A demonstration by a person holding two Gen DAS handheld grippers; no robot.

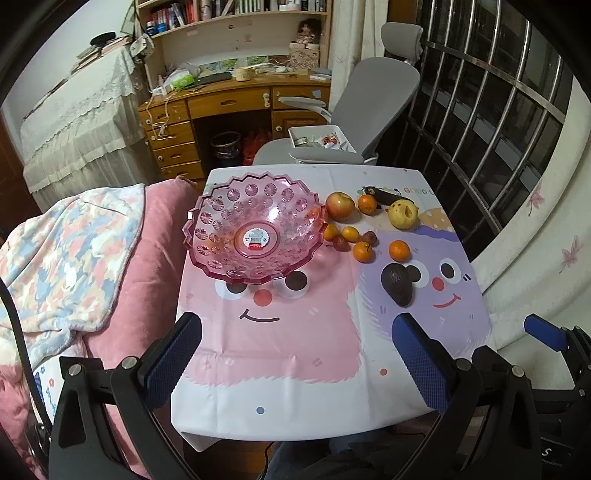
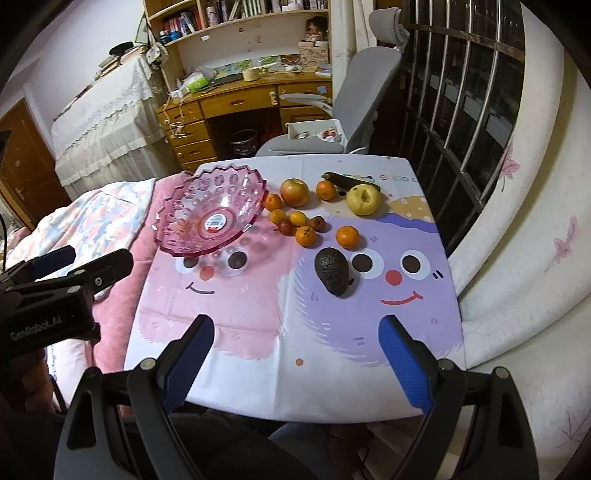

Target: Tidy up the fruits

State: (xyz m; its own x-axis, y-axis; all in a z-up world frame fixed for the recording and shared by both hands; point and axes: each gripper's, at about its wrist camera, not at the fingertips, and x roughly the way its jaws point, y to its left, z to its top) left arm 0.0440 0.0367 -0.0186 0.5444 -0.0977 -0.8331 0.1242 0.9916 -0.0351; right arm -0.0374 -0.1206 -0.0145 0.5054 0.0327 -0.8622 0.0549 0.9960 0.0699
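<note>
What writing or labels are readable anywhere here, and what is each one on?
"GenRobot.AI": on the black body of the left gripper, seen from the right wrist view.
"GOOD": partly cut off, printed on the tablecloth at its far edge.
Sticker inside the pink bowl: too small to read.
Book spines on the shelf: too blurred to read.

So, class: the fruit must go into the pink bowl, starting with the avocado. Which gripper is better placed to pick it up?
Right. The avocado lies straight ahead of the open right gripper, while from the left gripper it sits off to the side, beyond one finger. The pink bowl faces the left.
</note>
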